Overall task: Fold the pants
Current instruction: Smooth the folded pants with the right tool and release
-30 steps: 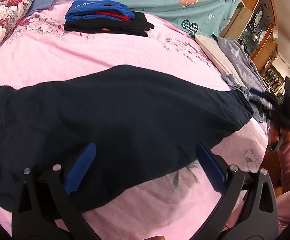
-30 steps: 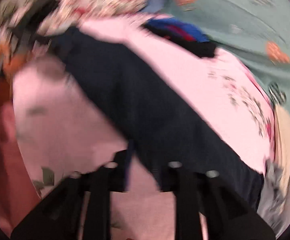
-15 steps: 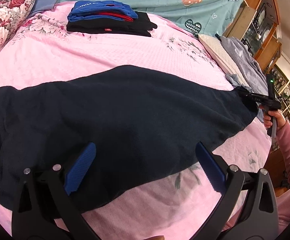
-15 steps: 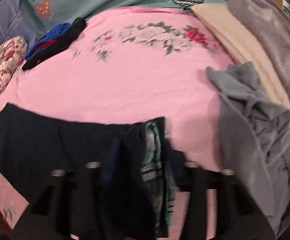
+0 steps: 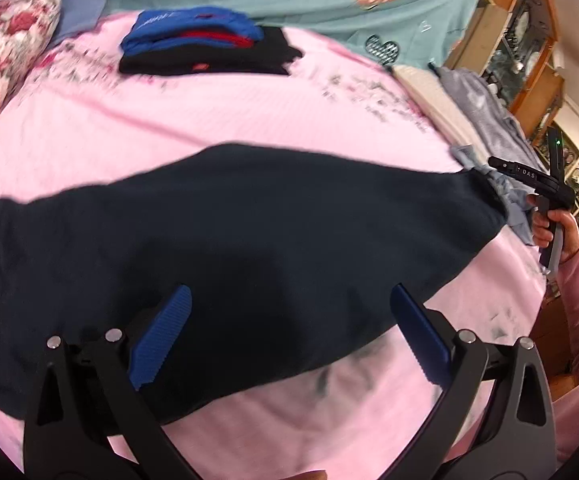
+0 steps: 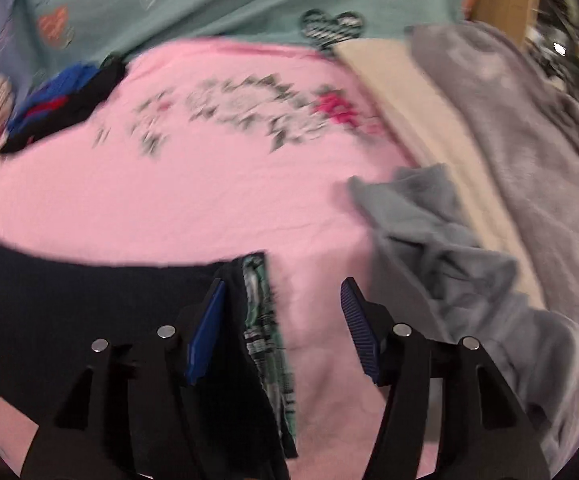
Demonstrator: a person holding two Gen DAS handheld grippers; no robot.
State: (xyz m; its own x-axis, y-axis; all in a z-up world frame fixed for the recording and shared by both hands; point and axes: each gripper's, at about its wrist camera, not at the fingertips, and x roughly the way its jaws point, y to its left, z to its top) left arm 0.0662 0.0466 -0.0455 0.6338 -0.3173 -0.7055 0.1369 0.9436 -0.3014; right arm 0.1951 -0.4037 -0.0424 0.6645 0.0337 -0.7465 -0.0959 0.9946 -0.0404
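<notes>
The bed (image 5: 249,128) fills both views, its pink floral cover stretched wide, with a teal heart-print sheet (image 5: 309,4) behind it. Across the near half lie the pants (image 5: 249,248), dark navy, spread out long and fairly flat, one end at the far left of the left wrist view and the other reaching the right gripper (image 6: 281,320). That gripper's jaws are opening: the dark fabric edge with its plaid lining (image 6: 263,320) lies against the left-hand pad, while the other pad stands clear with pink cover showing between, so I read this as a release, not a hold. A hand (image 5: 553,228) in a pink sleeve carries it. The left gripper (image 5: 289,340) hovers over the near edge of the pants with its jaws wide apart and nothing pressed between them. A crumpled grey garment (image 6: 449,248) sits just beside the right gripper, so the pants end needs placing clear of it. A folded stack of clothes (image 5: 205,46) waits at the far side, well apart. To do this step well, I judge the end should drop flat and square, with the lining tucked under, before either gripper takes an edge to fold; a light tug outward would take out any slack.
</notes>
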